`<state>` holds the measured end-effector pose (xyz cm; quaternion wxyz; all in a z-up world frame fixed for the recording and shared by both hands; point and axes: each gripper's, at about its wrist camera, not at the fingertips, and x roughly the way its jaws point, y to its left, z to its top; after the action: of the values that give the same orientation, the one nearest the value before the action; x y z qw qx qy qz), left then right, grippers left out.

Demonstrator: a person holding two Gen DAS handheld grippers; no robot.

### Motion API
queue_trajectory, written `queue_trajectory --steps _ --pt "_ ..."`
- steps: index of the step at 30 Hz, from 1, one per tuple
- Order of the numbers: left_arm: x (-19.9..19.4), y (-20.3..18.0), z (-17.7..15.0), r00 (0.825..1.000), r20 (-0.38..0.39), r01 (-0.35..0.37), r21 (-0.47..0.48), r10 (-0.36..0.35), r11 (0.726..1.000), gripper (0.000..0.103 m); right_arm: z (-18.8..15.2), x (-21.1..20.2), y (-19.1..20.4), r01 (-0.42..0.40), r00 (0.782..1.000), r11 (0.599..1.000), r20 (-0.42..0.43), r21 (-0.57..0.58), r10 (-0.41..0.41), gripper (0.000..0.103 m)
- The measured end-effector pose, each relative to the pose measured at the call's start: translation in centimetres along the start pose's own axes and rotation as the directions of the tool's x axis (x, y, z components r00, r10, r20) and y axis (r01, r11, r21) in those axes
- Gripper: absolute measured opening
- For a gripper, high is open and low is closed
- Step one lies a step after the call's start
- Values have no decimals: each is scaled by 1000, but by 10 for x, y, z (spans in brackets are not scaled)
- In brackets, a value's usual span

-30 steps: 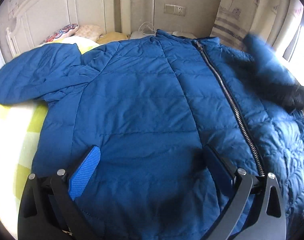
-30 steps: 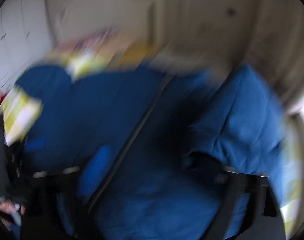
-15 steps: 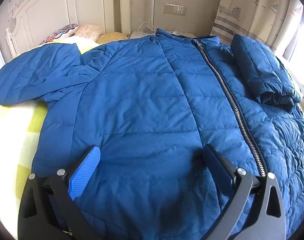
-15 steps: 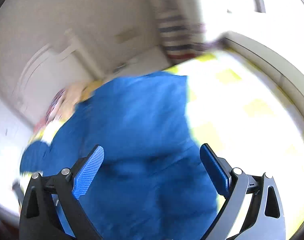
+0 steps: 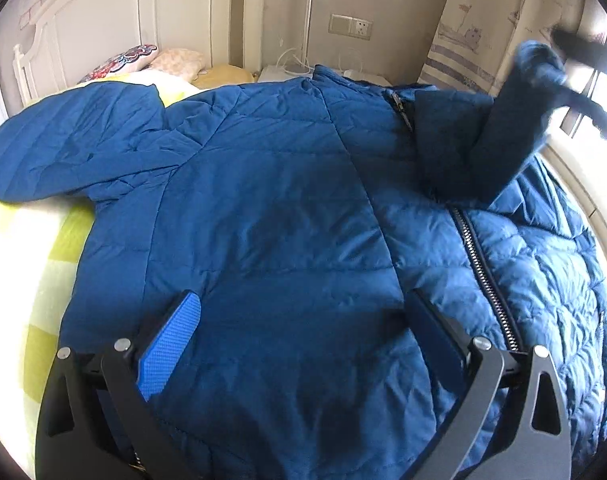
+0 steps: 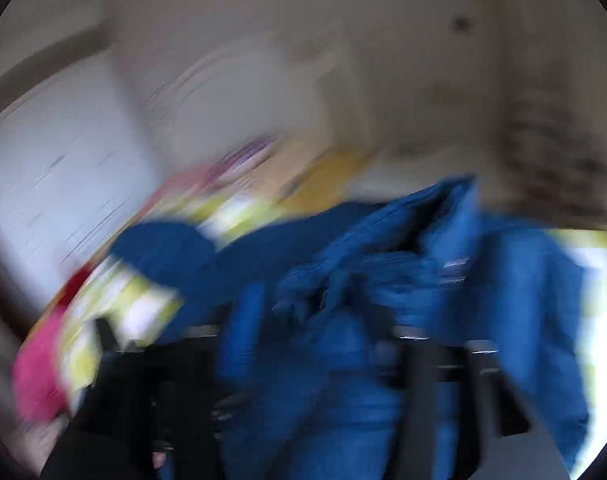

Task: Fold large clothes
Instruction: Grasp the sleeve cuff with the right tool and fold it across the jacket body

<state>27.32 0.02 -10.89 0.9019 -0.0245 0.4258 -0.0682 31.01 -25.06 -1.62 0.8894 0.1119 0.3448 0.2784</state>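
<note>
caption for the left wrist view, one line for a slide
Open left gripper over a blue puffer jacket on the bed, one sleeve lifted.

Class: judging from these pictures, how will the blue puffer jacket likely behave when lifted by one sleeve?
The jacket is probably floppy: its raised sleeve bends where it is lifted. Quilted padding suggests it is light for its bulk. The smooth shell may slip.

A bed with a yellow-and-white checked sheet [image 5: 43,280] has a white headboard [image 5: 115,12] at its far edge. Patterned pillows [image 5: 131,58] lie beneath it. A wall socket [image 5: 351,26] and curtain [image 5: 483,28] stand beyond.
</note>
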Motion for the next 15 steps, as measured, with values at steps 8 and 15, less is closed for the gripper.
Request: queue_trajectory --steps 8,15 --pt "-4 5 1 999 22 32 -35 -31 999 101 -30 -77 -39 490 839 860 190 143 -510 82" --pt "-26 -68 8 996 69 -64 235 49 970 101 -112 -124 -157 550 760 634 -11 543 -650 82"
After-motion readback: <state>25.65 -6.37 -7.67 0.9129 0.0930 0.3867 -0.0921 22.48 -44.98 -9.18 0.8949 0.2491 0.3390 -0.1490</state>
